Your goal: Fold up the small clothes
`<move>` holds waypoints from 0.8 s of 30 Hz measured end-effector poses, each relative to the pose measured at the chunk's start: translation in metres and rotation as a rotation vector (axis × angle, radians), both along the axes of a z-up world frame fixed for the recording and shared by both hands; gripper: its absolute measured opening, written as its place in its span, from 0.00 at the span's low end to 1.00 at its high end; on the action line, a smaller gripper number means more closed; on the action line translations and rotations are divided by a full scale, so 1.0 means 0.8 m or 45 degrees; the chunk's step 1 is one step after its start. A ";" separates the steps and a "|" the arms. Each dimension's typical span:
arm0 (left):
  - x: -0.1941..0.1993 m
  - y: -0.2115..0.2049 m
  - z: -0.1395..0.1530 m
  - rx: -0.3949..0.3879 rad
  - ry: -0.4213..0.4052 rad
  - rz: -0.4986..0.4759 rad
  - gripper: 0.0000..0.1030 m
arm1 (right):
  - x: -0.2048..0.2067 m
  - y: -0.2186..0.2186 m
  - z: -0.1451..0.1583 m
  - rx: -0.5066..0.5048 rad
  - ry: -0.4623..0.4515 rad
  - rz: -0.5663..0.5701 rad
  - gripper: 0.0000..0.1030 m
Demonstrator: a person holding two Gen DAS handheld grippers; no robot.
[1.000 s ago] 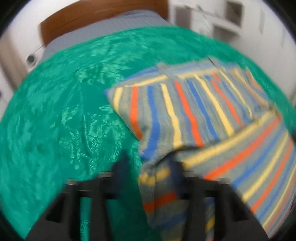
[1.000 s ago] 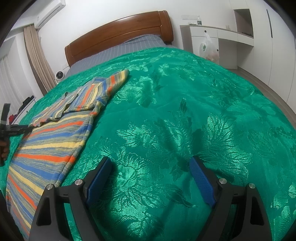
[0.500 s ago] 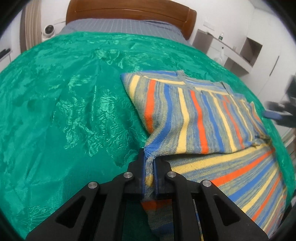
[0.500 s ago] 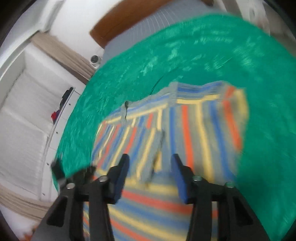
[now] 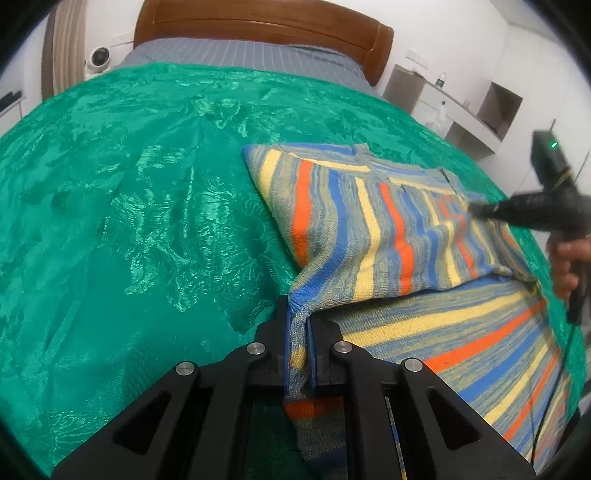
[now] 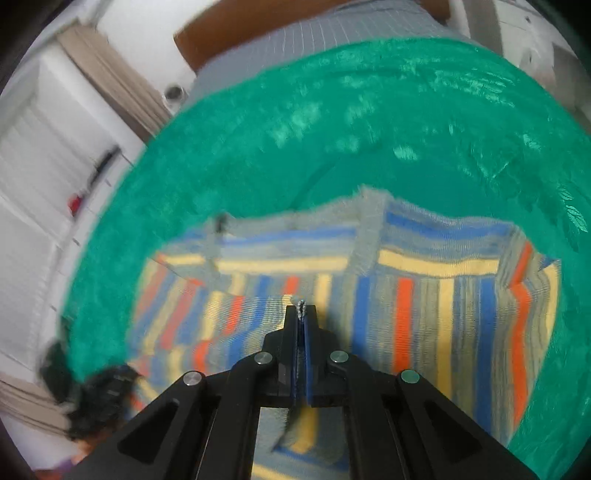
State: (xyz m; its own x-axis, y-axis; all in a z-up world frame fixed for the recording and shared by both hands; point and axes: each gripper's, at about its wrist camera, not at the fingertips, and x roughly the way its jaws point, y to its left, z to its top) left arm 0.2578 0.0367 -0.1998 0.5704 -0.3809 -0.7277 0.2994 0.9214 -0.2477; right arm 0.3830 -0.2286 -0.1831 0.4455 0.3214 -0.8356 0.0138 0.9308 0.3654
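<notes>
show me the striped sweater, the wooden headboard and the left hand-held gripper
striped sweater (image 5: pixel 373 225): left wrist view, on the folded-over upper layer.
wooden headboard (image 5: pixel 266 26): left wrist view, middle of its top panel.
left hand-held gripper (image 5: pixel 298 321): left wrist view, between the fingertips, shut on the sweater's edge.

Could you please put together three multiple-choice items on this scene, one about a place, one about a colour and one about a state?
1. Where does the striped garment lie?
A. On the green bedspread
B. On a wooden floor
C. In a basket

2. Which colour is missing from the garment's stripes?
A. Orange
B. Purple
C. Yellow

3. How does the left gripper stand?
A. Wide open above the bed
B. Shut on nothing
C. Shut on a fold of the garment

Key: 1 A, the bedspread surrounds the garment in both views. 2 B, only orange, blue, yellow and grey stripes show. 3 C, knit fabric is pinched between its pads.
</notes>
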 end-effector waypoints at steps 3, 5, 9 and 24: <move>0.000 0.000 0.000 -0.001 0.002 0.001 0.09 | -0.015 -0.010 0.000 0.081 -0.012 -0.057 0.15; 0.000 0.000 0.000 -0.001 0.002 0.001 0.09 | -0.041 -0.021 0.014 0.182 -0.039 -0.104 0.22; 0.000 0.000 0.000 0.001 0.001 0.001 0.09 | -0.082 -0.019 0.016 0.325 0.086 -0.117 0.22; 0.003 -0.002 -0.002 -0.011 0.007 -0.001 0.09 | -0.121 -0.010 -0.031 0.352 0.159 -0.275 0.03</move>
